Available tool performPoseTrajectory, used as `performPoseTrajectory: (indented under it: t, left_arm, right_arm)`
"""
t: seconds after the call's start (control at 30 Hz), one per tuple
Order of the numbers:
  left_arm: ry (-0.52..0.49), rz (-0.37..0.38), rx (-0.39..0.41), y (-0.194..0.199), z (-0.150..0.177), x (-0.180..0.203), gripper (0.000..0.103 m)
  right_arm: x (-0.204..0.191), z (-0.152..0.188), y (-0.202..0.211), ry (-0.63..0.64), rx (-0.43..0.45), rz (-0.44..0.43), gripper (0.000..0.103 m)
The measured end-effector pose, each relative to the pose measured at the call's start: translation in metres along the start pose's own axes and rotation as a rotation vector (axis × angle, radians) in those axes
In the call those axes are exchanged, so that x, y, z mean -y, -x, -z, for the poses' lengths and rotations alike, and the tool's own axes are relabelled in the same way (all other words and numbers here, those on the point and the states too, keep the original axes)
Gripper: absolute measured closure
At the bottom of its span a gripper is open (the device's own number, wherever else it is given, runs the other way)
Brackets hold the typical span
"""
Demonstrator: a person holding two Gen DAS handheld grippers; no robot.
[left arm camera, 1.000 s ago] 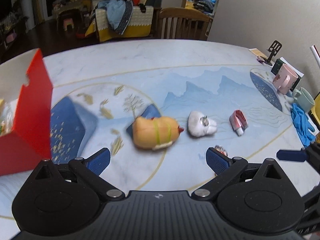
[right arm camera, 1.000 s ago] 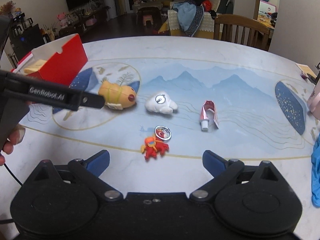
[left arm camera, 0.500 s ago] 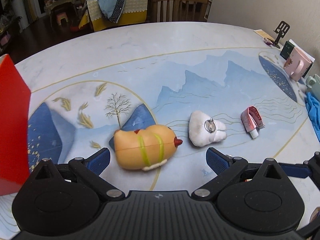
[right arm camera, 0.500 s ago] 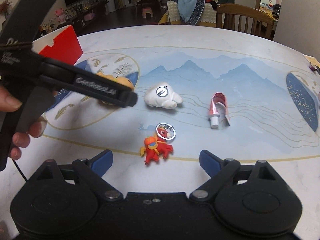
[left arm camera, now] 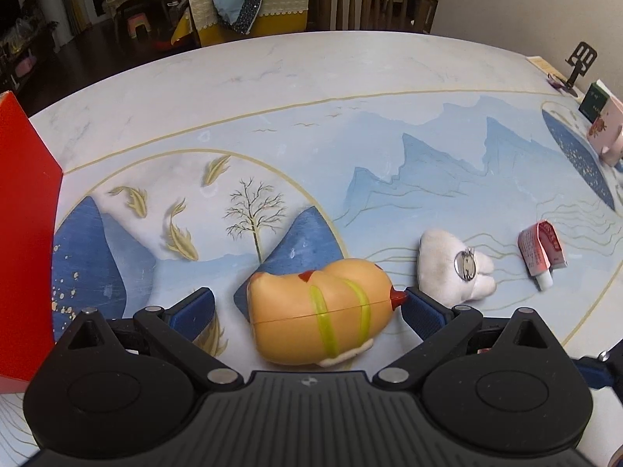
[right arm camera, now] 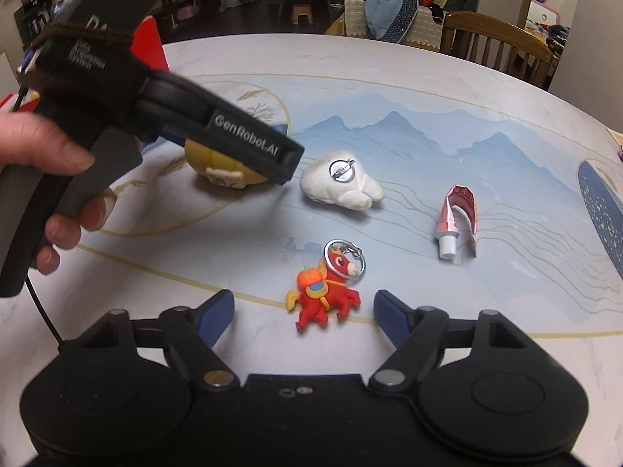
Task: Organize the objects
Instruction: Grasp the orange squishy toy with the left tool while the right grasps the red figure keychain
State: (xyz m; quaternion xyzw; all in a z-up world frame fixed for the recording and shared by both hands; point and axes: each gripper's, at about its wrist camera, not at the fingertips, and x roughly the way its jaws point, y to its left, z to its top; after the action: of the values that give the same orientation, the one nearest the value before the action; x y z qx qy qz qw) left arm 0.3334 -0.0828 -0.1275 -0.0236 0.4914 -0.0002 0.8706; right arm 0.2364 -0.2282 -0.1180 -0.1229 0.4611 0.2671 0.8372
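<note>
Pick-up step on both sides: my left gripper (left arm camera: 307, 305) stands apart astride the orange plush toy (left arm camera: 319, 311) on the table (left arm camera: 350, 89), my right gripper (right arm camera: 303, 311), closing, straddles the red horse keychain (right arm camera: 327, 295) untouched; next, squeeze, lift, probably toward the red box (left arm camera: 23, 233).

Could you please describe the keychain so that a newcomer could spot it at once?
On the painted blue-and-white tabletop, look nearest the right gripper. There lies a small red rubber horse keychain, the only thing with a metal ring and an orange pumpkin.
</note>
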Motion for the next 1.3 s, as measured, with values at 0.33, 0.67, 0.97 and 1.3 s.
performPoseTrajectory:
  t: [0.33,0.67,0.97,1.3]
  left_arm:
    - [-0.026,0.032,0.027,-0.001,-0.001,-0.002,0.007]
    - [-0.056,0.087,0.056,0.008,0.004,-0.004,0.026]
    - [-0.062,0.094,0.034,0.029,0.025,-0.018,0.029]
    - [0.005,0.106,0.004,0.066,0.067,-0.046,0.029]
  right_arm:
    - [0.001,-0.001,-0.005,0.003,0.006,0.02,0.047]
    - [0.005,0.002,-0.003,0.009,0.026,0.045,0.065]
    - [0.015,0.014,0.018,-0.076,0.02,-0.016,0.066]
    - [0.012,0.021,0.054,-0.161,0.013,-0.096,0.066]
